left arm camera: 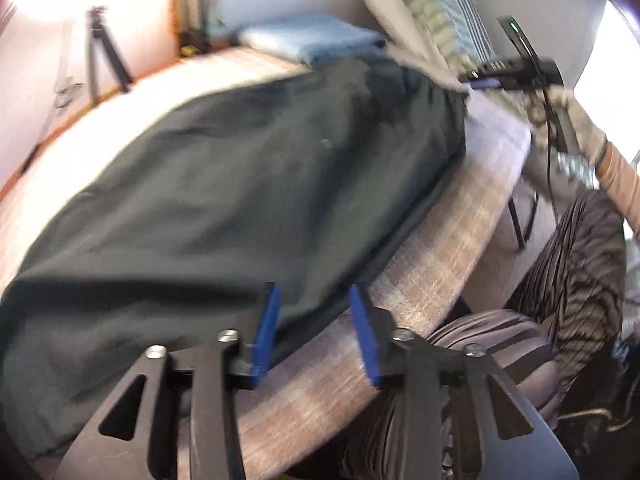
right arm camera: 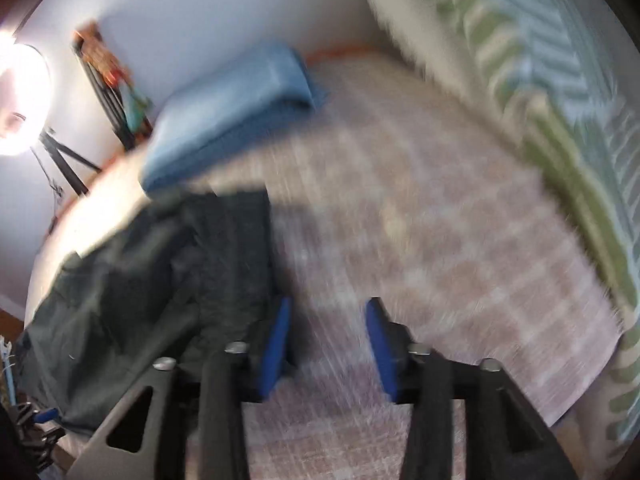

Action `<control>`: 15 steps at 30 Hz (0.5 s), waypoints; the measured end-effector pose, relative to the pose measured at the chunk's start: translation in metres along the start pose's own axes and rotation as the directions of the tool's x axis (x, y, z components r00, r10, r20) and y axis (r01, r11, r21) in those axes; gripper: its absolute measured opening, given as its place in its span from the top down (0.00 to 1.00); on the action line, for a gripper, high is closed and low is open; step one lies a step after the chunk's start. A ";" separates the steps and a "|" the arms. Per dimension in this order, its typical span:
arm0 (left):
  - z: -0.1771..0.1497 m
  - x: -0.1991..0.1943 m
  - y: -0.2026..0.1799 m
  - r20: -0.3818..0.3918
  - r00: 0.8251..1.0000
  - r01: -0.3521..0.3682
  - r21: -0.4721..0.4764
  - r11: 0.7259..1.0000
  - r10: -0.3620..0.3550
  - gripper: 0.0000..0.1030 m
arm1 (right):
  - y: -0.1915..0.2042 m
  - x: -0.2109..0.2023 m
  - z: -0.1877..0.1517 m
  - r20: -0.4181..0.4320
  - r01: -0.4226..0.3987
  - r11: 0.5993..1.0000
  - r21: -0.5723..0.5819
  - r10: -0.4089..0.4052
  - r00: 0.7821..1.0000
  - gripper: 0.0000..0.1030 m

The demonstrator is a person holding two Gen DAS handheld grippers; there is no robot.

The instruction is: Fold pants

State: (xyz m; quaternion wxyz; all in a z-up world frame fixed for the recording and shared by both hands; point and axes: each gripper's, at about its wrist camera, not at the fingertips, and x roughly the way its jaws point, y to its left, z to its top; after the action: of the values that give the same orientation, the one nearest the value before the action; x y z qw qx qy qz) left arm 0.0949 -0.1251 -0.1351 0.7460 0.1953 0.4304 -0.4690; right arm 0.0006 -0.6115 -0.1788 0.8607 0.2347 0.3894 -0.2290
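Observation:
Dark green pants (left arm camera: pixel 240 184) lie spread lengthwise on the bed (left arm camera: pixel 440 260), near its front edge. My left gripper (left arm camera: pixel 314 300) is open and empty, its blue pads just above the near hem edge of the pants. The right gripper shows in the left wrist view (left arm camera: pixel 480 80) at the far end of the pants by the waist. In the right wrist view the pants (right arm camera: pixel 160 280) lie to the left, and my right gripper (right arm camera: pixel 328 312) is open and empty over the bare checked bed cover (right arm camera: pixel 440 220), its left pad beside the cloth's edge. Both views are motion-blurred.
A folded light blue cloth (right arm camera: pixel 236 108) lies at the far side of the bed. A green and white patterned pillow or quilt (right arm camera: pixel 540 100) lies along the right. A tripod (left arm camera: pixel 104 56) and a ring light (right arm camera: pixel 16 96) stand by the wall. The person's striped clothing (left arm camera: pixel 560 280) is at right.

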 end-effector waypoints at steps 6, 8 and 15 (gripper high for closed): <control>-0.033 -0.052 0.063 0.106 0.980 -0.133 -0.279 0.951 0.168 0.48 | 0.072 -0.032 0.019 0.095 -0.146 0.964 -0.223 0.171 0.981 0.37; -0.047 -0.061 0.084 0.106 0.973 -0.156 -0.361 0.920 0.206 0.47 | 0.101 -0.028 0.024 0.061 -0.217 0.932 -0.292 0.245 0.968 0.36; -0.116 -0.104 0.155 0.037 0.929 -0.263 -0.633 0.728 0.367 0.39 | 0.222 0.029 0.048 -0.172 -0.464 0.785 -0.411 0.433 0.885 0.29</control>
State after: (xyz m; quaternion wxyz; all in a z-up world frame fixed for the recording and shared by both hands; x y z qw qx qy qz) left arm 0.1565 0.0856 -0.1311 0.8690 -0.0273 0.4592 -0.1825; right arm 0.1728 -0.4714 -0.1238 0.9069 0.1269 0.3929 0.0844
